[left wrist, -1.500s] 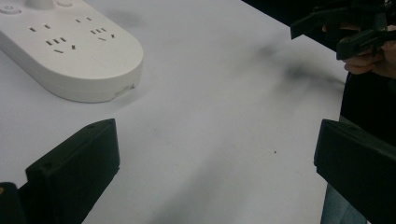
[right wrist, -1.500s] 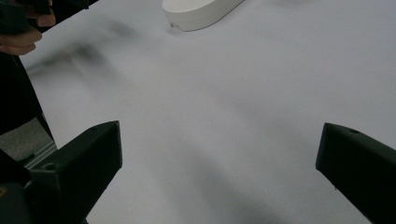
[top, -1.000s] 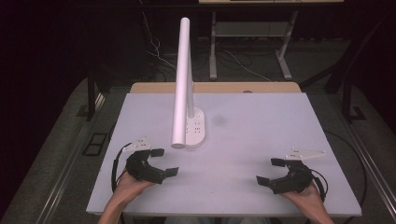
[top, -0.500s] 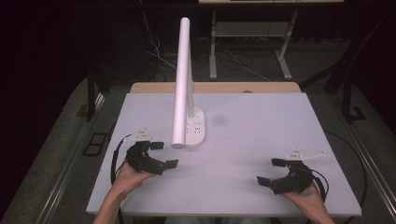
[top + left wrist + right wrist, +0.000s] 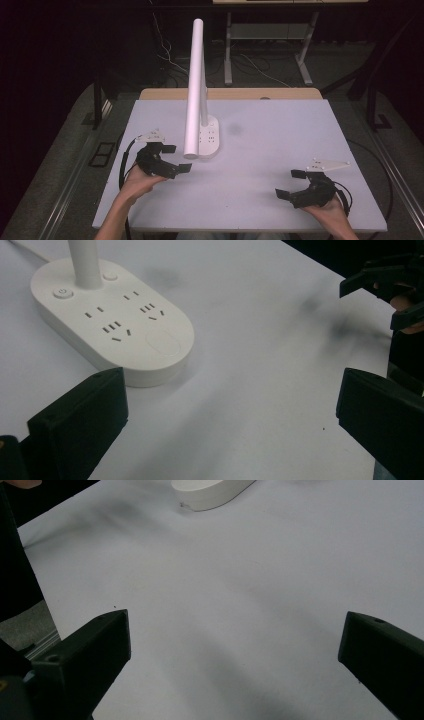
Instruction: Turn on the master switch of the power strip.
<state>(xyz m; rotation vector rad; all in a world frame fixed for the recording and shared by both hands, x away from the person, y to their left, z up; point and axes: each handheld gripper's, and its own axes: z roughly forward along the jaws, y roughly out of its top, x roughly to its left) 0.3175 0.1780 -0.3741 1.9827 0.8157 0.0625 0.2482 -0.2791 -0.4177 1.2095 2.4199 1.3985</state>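
Left claw [image 5: 176, 158]: held in the person's left hand [image 5: 136, 179] above the tabletop [image 5: 280, 135], jaws spread wide with bare surface between them. A grey three-cornered plate sits on top of it and a black cable loops from its rear.

Right claw [image 5: 291, 183]: held in the person's right hand [image 5: 327, 212], low over the tabletop, jaws spread wide and gripping nothing. It carries the same grey plate, and its cable curls behind it.

Lamp base [image 5: 208, 137]: a white oval unit, resting flat on the tabletop just ahead of the left claw and apart from its jaws. In the left gripper view the lamp base [image 5: 112, 320] lies ahead of the near jaw and toward that side, not between the jaws. Its top face shows a power button [image 5: 62, 291], a second round button beside the stem, several groups of socket slots and a plain round disc [image 5: 162, 344].

Lamp arm [image 5: 195, 87]: a white tube rising from the base stem; its lower end hangs just ahead of the left claw.

Right gripper view: one end of the lamp base [image 5: 210, 492] appears well ahead of the spread jaws, with bare tabletop [image 5: 260, 600] between.

Left gripper view: the right claw [image 5: 387, 290] appears far across the tabletop.
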